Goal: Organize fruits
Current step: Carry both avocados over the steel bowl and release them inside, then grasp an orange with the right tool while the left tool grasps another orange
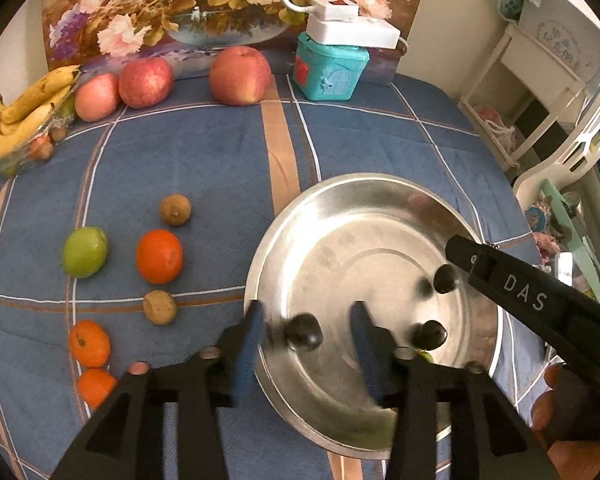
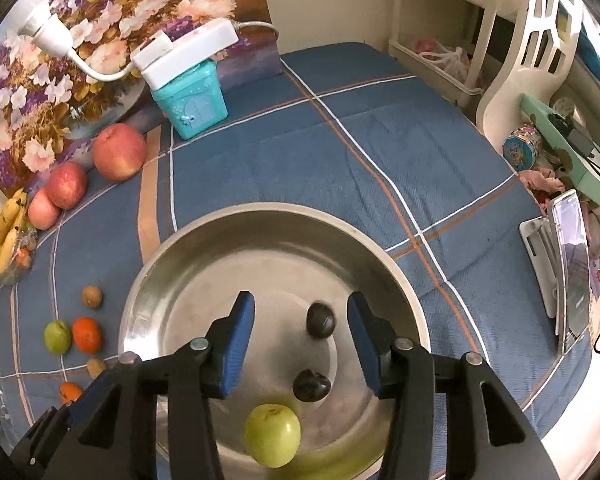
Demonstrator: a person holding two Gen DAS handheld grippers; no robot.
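A steel bowl (image 1: pixel 332 216) sits on the blue checked cloth and holds three dark plums (image 1: pixel 303 332) and a green fruit (image 2: pixel 273 435). My left gripper (image 1: pixel 306 330) is open over the bowl's left rim, with a blurred plum between its fingers, apart from both pads. My right gripper (image 2: pixel 300 340) is open above the bowl (image 2: pixel 260 216), empty, with two plums (image 2: pixel 321 320) and the green fruit below it. It also shows in the left wrist view (image 1: pixel 460 254). Left of the bowl lie a green fruit (image 1: pixel 85 252), three oranges (image 1: pixel 159 256) and two brown fruits (image 1: pixel 175 209).
Three apples (image 1: pixel 240 75) and bananas in a clear tray (image 1: pixel 24 108) line the back left by a flower painting. A teal house-shaped box (image 1: pixel 328 68) with a white power strip stands at the back. A white shelf, chair and a phone stand (image 2: pixel 568 272) are right.
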